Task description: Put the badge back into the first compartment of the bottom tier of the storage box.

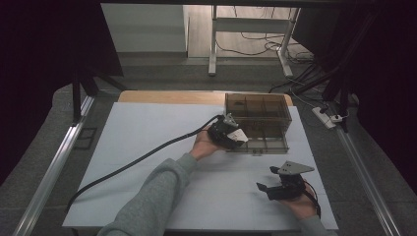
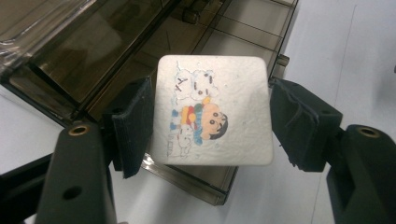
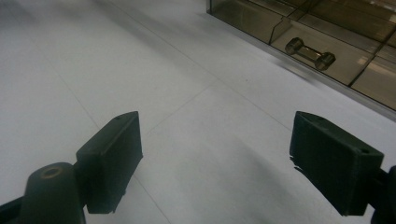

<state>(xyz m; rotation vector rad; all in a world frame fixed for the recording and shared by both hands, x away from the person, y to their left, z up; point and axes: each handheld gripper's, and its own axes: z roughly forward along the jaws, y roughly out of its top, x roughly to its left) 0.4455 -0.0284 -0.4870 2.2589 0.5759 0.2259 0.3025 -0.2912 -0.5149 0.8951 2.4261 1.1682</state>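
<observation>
**Left gripper clamps a cartoon tile over the open drawer**

The left gripper [image 2: 212, 116] has its jaws drawn in on a white square tile [image 2: 214, 110] printed with a cartoon child and a white puppy. Both black pads press the tile's opposite edges, so the tile sits flat between them, picture side facing the camera. In the high view this gripper [image 1: 235, 134] hangs over the pulled-out drawer [image 1: 265, 142] of a smoky transparent organiser box [image 1: 256, 105], whose divided compartments show behind and below the tile. A black cable [image 1: 142, 158] trails from it across the white table cover [image 1: 147, 128].

The right gripper [image 3: 217, 163] has its jaws spread wide with nothing between them, just above the white cover. In the high view it [image 1: 275, 189] lies well apart from the box, near the table's front edge. The drawer's handle [image 3: 310, 52] appears ahead of it.
</observation>
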